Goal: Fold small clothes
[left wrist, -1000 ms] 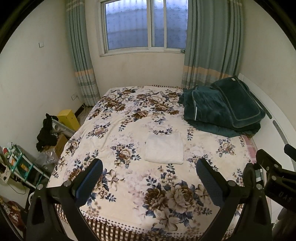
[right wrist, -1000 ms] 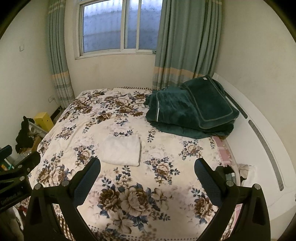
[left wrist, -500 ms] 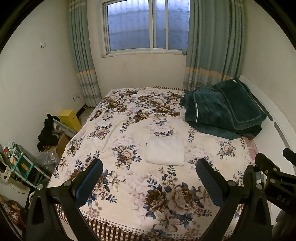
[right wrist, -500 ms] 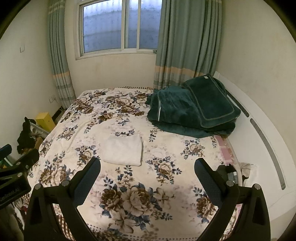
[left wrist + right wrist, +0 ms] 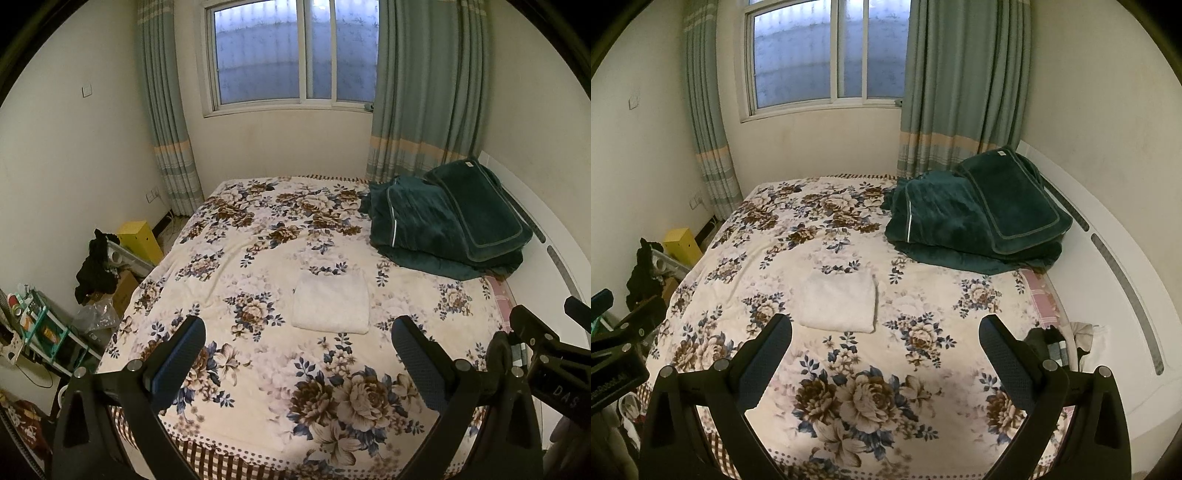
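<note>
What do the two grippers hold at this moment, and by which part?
Nothing. The left gripper and the right gripper are both open and empty above the bed; the folded white cloth lies untouched.

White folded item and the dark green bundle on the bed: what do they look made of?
White folded item: likely soft terry or fleece, matte with a fuzzy nap. Dark green bundle: plush, velvety fabric with slight sheen and piped edges. Exact fibres cannot be told.

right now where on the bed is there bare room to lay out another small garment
Bare bedspread lies left of the folded white garment, and between it and the near edge. The far right corner is crowded by the green blanket pile. Both the left tool and right tool hang open, apart from the garment.
</note>
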`<move>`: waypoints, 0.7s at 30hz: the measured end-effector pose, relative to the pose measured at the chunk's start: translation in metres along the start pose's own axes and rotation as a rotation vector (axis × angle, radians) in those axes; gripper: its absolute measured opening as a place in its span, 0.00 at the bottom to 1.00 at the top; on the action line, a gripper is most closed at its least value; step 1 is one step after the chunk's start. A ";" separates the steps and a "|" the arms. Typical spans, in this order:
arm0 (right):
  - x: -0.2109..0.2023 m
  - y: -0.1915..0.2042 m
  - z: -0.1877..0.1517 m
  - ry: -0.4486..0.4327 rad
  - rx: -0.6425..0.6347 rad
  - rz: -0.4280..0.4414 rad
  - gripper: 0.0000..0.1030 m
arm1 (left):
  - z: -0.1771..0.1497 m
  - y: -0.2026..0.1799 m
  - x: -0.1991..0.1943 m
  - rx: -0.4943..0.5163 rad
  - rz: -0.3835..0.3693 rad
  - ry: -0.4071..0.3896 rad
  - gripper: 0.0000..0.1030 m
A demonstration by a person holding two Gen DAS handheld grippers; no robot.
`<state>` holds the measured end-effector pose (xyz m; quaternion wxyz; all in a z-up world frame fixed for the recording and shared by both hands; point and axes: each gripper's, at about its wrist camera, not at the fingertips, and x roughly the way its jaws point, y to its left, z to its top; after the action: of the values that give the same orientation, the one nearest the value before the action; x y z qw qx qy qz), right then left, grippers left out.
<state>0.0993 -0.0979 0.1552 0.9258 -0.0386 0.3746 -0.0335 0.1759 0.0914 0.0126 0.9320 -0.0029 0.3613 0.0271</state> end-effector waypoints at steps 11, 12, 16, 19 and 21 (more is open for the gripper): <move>0.000 0.002 0.007 0.000 0.007 0.001 1.00 | 0.001 0.000 0.000 -0.002 0.002 -0.002 1.00; 0.001 0.002 0.009 -0.001 0.007 0.002 1.00 | 0.002 0.000 0.000 -0.003 0.000 -0.002 1.00; 0.002 0.004 0.012 -0.002 0.006 0.004 1.00 | 0.002 0.001 0.000 -0.003 0.000 -0.003 1.00; 0.001 0.004 0.011 -0.002 0.007 0.002 1.00 | 0.002 0.000 0.001 0.000 -0.002 -0.003 1.00; 0.002 0.005 0.011 -0.003 0.009 0.004 1.00 | 0.002 0.000 0.001 0.000 0.000 -0.004 1.00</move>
<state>0.1085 -0.0928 0.1617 0.9265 -0.0339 0.3734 -0.0330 0.1783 0.0918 0.0137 0.9327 -0.0027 0.3597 0.0270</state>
